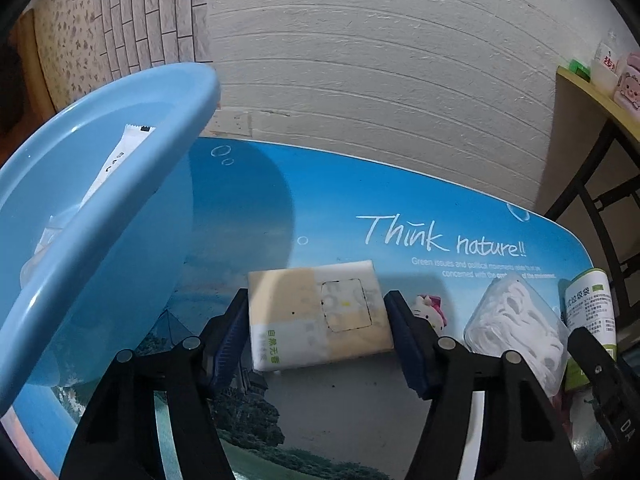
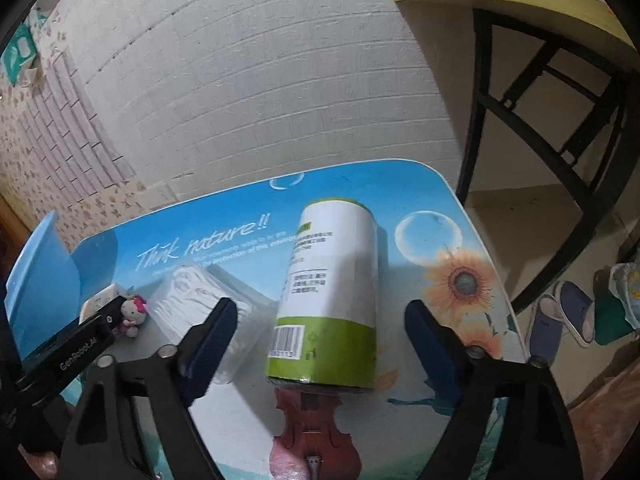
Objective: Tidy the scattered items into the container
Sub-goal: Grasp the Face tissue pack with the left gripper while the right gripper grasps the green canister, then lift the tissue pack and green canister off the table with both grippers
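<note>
Your left tongs (image 1: 318,336) are spread wide, one finger on each side of the tissue pack (image 1: 318,316), which lies flat on the table (image 1: 248,216) right between the tips. The fingers look very close to its short ends, but I cannot tell if they touch yet. The pack is probably soft and light, so it will squash a bit when you squeeze. Take it by those two short ends, near the middle, and press gently so the slick wrapper does not slide out. The blue tub (image 1: 120,208) is up and to the left of these tongs, very near, with a long white packet (image 1: 116,160) already inside. Your left tongs point forward and down, low over the table. Your right tongs (image 2: 322,340) are spread wide too and hold nothing. The roll of bags (image 2: 330,292) lies on its side between their fingers, with gaps on both sides. It is round and smooth, so it may roll. Grab it across the middle. Left of the right tongs are a clear box of white picks (image 2: 192,304) and a little cat toy (image 2: 133,312).
</note>
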Demonstrator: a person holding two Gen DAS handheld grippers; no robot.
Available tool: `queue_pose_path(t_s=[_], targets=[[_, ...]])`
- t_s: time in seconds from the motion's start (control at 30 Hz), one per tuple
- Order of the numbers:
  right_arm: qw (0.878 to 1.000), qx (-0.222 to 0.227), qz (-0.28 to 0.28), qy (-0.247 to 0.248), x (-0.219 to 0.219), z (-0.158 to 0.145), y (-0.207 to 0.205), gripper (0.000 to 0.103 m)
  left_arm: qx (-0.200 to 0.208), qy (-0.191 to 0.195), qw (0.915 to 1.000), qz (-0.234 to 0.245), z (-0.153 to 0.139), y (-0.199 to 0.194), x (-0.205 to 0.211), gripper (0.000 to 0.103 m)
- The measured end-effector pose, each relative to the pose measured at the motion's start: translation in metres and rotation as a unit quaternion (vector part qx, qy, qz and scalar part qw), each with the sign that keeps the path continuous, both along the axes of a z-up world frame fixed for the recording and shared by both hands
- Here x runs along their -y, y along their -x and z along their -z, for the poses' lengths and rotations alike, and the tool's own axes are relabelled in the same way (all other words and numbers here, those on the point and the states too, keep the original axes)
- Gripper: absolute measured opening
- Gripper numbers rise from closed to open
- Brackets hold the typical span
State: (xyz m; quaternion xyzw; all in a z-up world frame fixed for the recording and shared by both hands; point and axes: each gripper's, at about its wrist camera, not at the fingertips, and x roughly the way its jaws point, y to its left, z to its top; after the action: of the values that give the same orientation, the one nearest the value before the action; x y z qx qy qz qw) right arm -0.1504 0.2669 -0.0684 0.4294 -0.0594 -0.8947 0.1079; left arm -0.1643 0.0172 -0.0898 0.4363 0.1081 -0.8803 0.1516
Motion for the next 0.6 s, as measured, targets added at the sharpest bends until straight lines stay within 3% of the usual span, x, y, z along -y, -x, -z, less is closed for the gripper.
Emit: queue_pose_path(t_s=[0.13,0.2,0.37,0.6], targets=[[1.000,-0.005,-0.005,-0.005,0.003,-0.003,-0.002,0.066,0.000,0.002,0.9999,0.013,-0.001,-0.004,0.001,0.063],[1.000,-0.002,-0.002,-0.005,0.001,-0.004,-0.002,0.049,0.000,0.002,0.9998,0.020,-0.001,-0.006,0.000,0.063],[1.000,0.007,-0.009,0.003,-0.006,-0.004,0.000,0.049,-0.005,0.011,0.9985,0.054,-0.003,-0.006,-0.010,0.063],[1.000,0.001,-0.005,0.003,-0.013,-0.013,-0.020,0.048,-0.051,0.045,0.9938,0.087,-0.023,-0.023,-0.023,0.063]])
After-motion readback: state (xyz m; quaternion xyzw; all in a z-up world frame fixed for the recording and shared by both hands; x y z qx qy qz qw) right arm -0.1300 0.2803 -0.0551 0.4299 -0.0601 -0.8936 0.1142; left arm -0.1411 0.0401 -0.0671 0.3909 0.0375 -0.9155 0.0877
